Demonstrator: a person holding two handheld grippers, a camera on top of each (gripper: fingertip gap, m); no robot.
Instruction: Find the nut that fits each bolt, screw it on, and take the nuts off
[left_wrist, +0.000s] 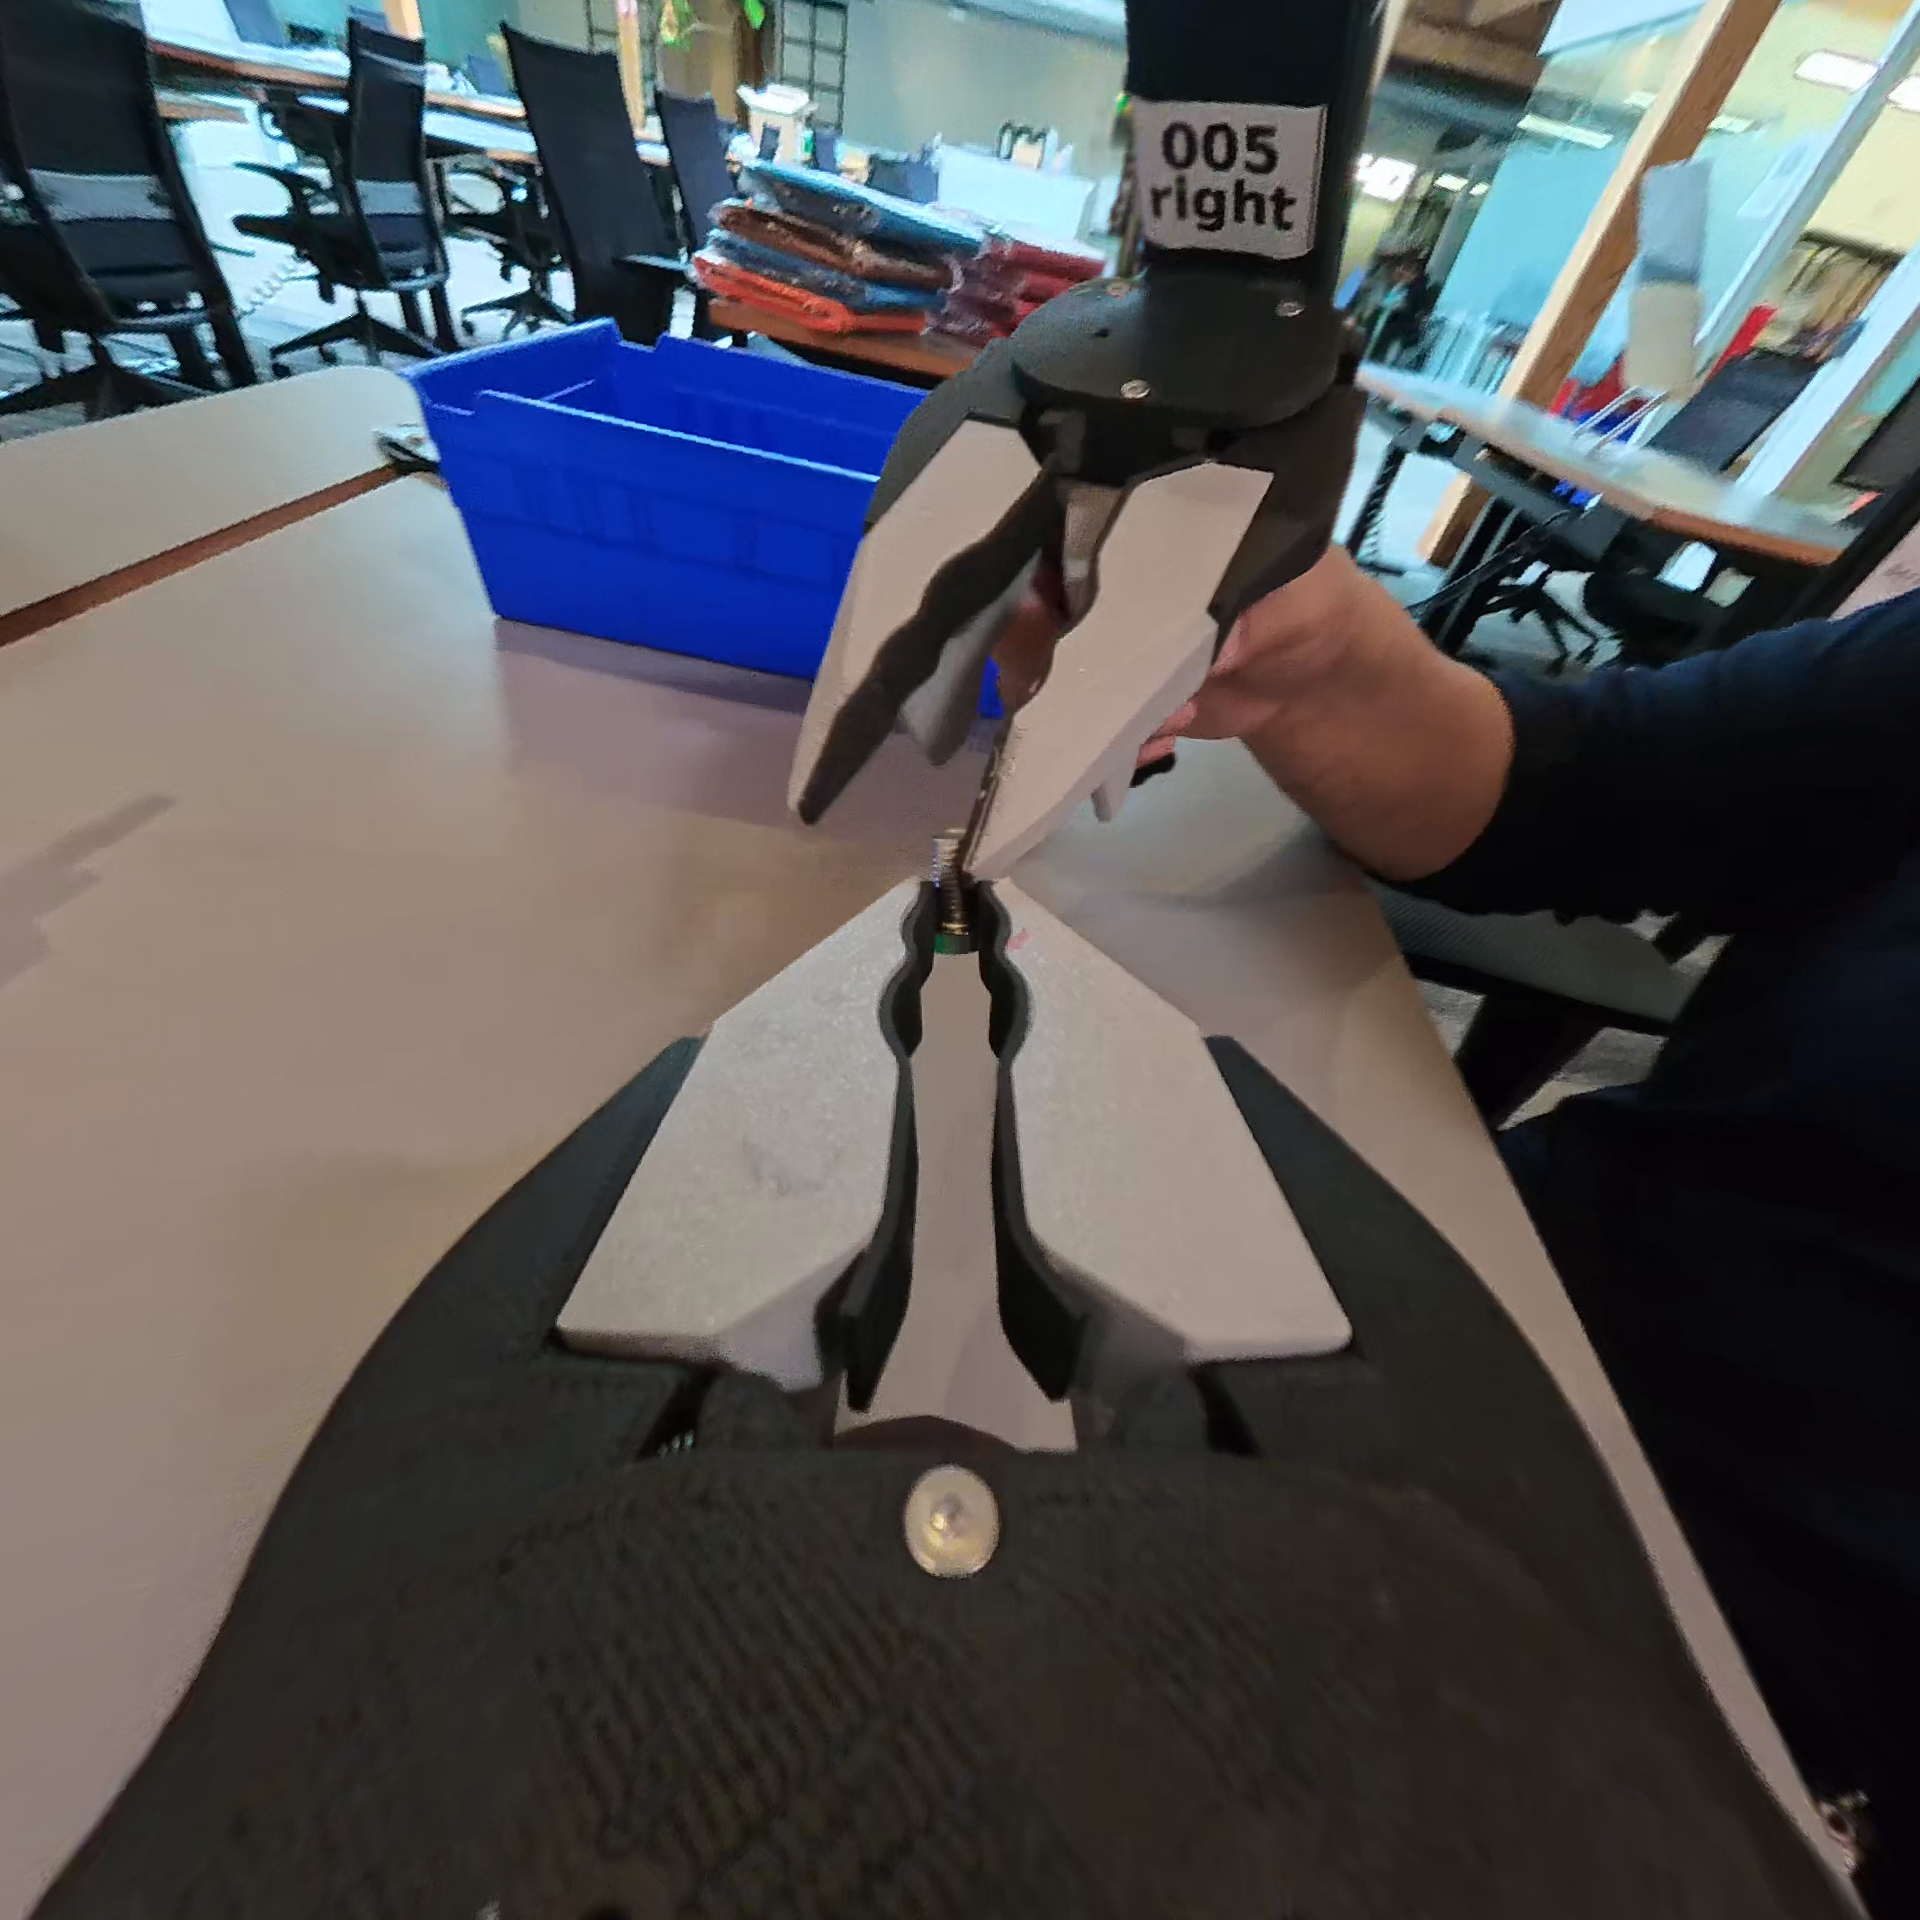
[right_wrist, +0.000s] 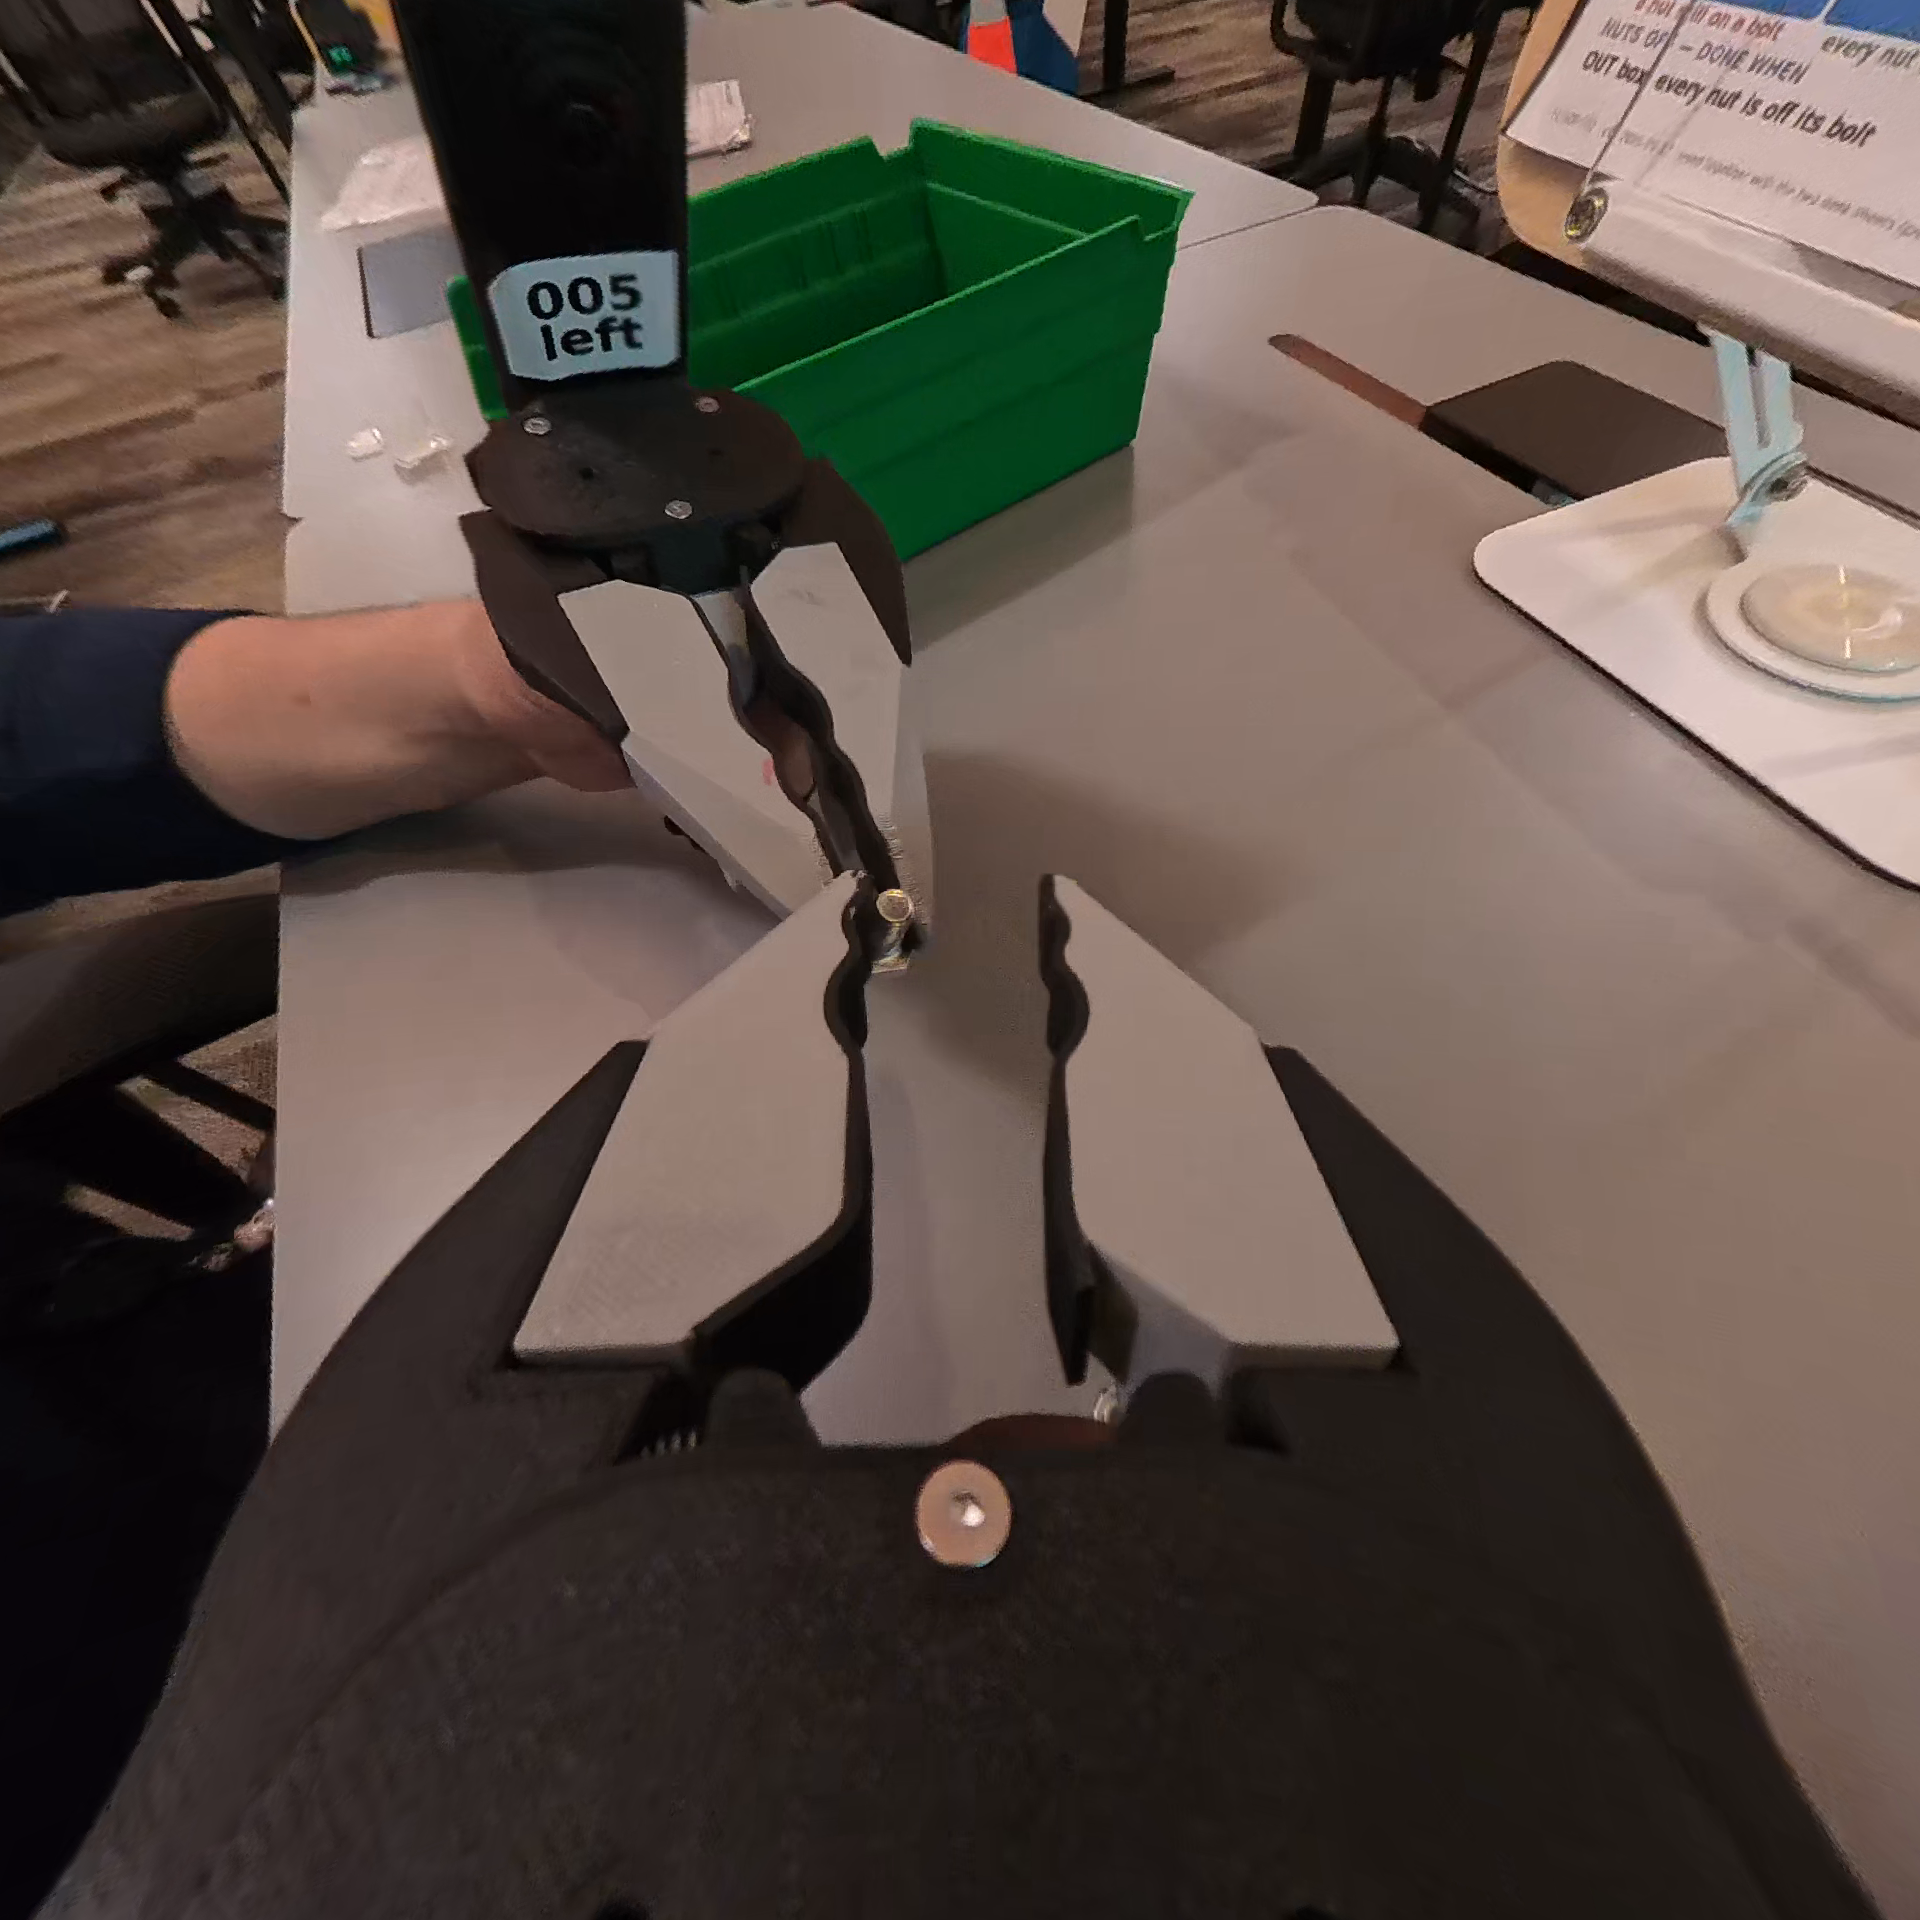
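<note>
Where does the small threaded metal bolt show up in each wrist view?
Left wrist view: small threaded metal bolt just above centre, clamped at the left gripper tips.
Right wrist view: bolt near centre, end-on, beside the right gripper's left finger.
Shared landmark: the grey tabletop beneath both.

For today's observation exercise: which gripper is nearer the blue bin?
Right. In the left wrist view, the right gripper hangs just in front of the blue bin; the left gripper, clamping the bolt, sits farther back.

Threaded silver bolt (left_wrist: 951, 902) – upright, clamped at its head
</note>
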